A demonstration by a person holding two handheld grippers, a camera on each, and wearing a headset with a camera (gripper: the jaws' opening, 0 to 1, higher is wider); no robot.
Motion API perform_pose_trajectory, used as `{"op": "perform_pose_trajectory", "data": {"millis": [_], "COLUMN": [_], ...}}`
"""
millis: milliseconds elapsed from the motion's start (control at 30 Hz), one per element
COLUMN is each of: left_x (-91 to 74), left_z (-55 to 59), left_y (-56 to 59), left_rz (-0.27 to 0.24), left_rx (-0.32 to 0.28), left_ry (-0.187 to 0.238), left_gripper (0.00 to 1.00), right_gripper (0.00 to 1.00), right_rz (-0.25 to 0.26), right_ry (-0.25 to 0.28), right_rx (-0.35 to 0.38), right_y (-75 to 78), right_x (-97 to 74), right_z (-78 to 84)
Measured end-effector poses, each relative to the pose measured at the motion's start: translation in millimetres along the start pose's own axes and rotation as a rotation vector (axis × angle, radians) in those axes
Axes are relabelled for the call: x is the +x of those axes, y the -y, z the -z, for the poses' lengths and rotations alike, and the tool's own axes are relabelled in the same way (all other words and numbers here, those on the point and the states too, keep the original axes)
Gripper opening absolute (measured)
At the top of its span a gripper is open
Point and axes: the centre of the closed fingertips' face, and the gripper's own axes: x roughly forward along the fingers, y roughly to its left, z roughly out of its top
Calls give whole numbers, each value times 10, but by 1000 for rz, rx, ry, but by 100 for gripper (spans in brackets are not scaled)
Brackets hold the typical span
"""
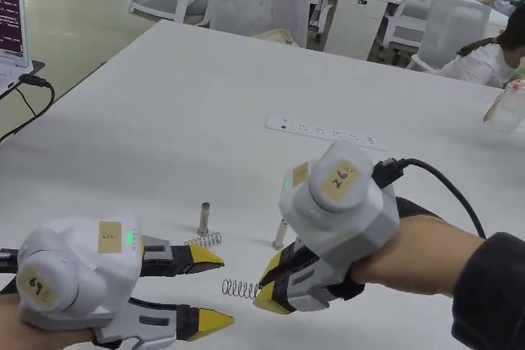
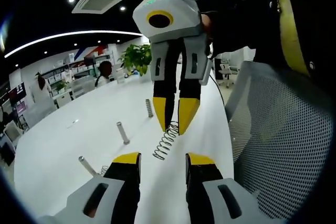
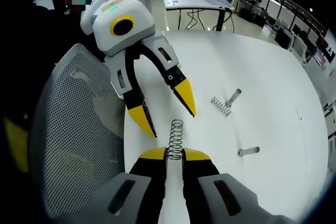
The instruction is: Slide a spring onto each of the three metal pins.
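Broad white table (image 1: 205,96), right gripper (image 3: 175,155) pinching spring (image 3: 176,136) near edge, left gripper (image 2: 163,157) agape

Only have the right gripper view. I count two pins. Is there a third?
Observer: Yes. The left gripper view shows a near pin, a middle pin and a far pin, the last beside the right gripper, which holds a spring.
Operator: Where does that gripper's cable run?
Observer: In the head view the black cable leaves its back and curves toward the person's sleeve, away from the pins.
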Motion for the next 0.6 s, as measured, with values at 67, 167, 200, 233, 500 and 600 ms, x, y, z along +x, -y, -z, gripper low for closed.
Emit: {"op": "perform_pose_trajectory", "data": {"millis": [67, 167, 200, 233, 500, 600], "left_x": [4, 8, 8, 11, 15, 15], "left_z": [0, -2, -3, -7, -4, -8], "left_y": [14, 25, 32, 39, 56, 53], "left_rz": [6, 10, 13, 15, 18, 15], "left_rx": [9, 16, 23, 31, 68, 79], "left_ry": [0, -1, -2, -2, -14, -14], "left_gripper": [25, 23, 22, 20, 12, 8], "right_gripper": [8, 8, 8, 8, 8, 8], "right_rz": [-5, -12, -14, -18, -28, -29], "right_ry": [-3, -8, -10, -13, -16, -15], "right_rx": [-2, -6, -8, -9, -15, -17], "right_y": [-13, -35, -41, -48, -83, -89], "right_x": [0, 4, 6, 10, 15, 13], "right_z": [0, 3, 6, 8, -12, -18]}}
